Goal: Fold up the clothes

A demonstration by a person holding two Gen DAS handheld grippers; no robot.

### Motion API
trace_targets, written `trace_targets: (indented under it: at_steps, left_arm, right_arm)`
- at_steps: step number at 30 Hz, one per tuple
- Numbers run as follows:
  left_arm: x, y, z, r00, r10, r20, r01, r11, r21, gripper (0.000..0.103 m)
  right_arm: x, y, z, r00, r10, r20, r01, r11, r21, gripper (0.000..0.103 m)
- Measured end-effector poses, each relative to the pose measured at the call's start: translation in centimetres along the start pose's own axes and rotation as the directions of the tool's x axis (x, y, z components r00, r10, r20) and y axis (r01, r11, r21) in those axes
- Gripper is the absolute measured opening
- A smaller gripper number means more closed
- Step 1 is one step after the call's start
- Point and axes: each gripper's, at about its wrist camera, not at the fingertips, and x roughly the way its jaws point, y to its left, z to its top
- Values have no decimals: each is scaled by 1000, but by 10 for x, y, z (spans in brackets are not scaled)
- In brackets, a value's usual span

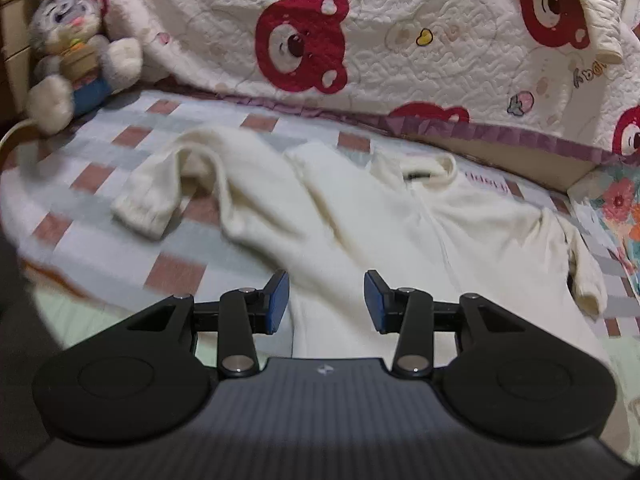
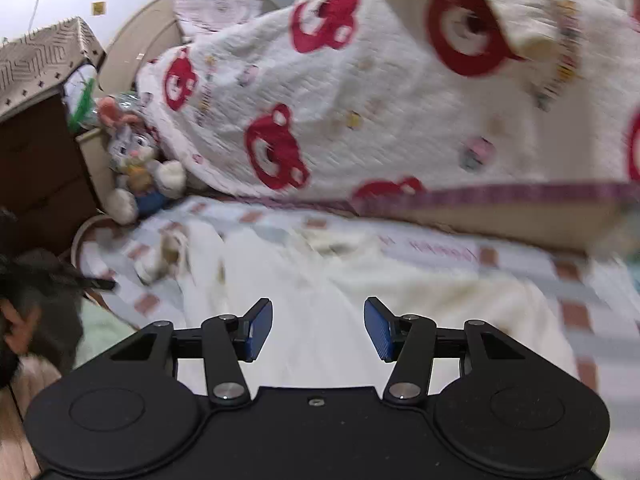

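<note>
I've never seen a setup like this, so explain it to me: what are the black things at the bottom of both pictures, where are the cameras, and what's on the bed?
Each black thing is a hand-held gripper; a person carries one in each hand. A camera on each looks forward along its blue-padded jaws. One picture is from the left gripper, the other from the right gripper. Both are open and hold nothing. A cream sweater lies spread on the checked sheet, not yet folded. Behind it are a bear quilt and a plush rabbit.
</note>
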Motion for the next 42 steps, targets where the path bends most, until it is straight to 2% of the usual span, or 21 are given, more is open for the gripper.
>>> trace_targets:
  at_steps: [3,6,10,14,15,17,20,23,24,26,27,29,31,34,35,36,37,38,42]
  left_arm:
    - [30,0,32,999,-19,43,19,1000,2,42]
    - [64,-2,55,998,-44,49,45,999,-16,42]
    - [114,1,64,998,-33,45,34,999,-12,42]
    - [157,26,58,999,-9,51,12,998,-62,42]
    - [164,37,51,999,-10,50,14,996,-85,42]
    - [176,60,36,999,-15,48,21,990,-136,42]
    - [194,95,12,999,-22,45,31,977,-212,41]
    - [203,123,7,998,-31,45,42,963,-266,42]
    - [205,129,7,997,-52,58,67,952,-298,42]
    - [209,140,8,991,-99,92,126,922,-366,42]
    - [212,141,8,989,-111,102,141,918,-371,42]
    - [219,140,7,985,-125,118,160,919,-362,42]
    - [223,133,5,991,-88,103,116,944,-310,42]
    - [227,125,4,992,-99,83,118,954,-275,42]
    - [227,124,4,992,-99,79,117,956,-269,42]
    - [227,123,4,992,-96,77,113,958,-264,42]
    - [227,123,3,993,-92,79,109,960,-259,42]
    - [226,124,2,993,-86,85,105,961,-257,42]
    - [223,126,1,993,-64,102,88,966,-243,42]
  right_arm:
    - [51,-2,33,998,-16,-66,15,1000,-21,58]
    - [102,-4,66,991,-34,-131,28,999,-43,59]
    - [170,-7,111,975,-59,-216,44,996,-74,59]
    - [238,-10,155,950,-86,-299,56,993,-106,58]
    - [253,-19,151,942,-75,-326,58,997,-59,56]
    - [277,-41,138,921,-31,-389,58,997,58,46]
    - [293,-65,129,895,16,-445,41,992,120,41]
    - [308,-84,130,889,55,-455,28,984,175,41]
    - [315,-89,131,888,70,-454,22,981,194,41]
    - [334,-93,129,888,47,-457,47,980,191,42]
    - [344,-95,127,888,32,-459,62,980,188,42]
    - [363,-98,124,887,2,-462,92,979,180,42]
    - [383,-101,121,885,-28,-464,121,977,173,44]
    - [413,-106,116,881,-72,-468,166,973,162,58]
    - [423,-108,114,879,-87,-469,180,971,158,57]
    - [433,-110,113,877,-101,-471,195,969,154,55]
    - [442,-111,111,874,-116,-472,209,966,150,16]
    - [443,-114,112,877,-129,-462,217,966,142,8]
    - [438,-124,118,893,-178,-413,241,964,107,5]
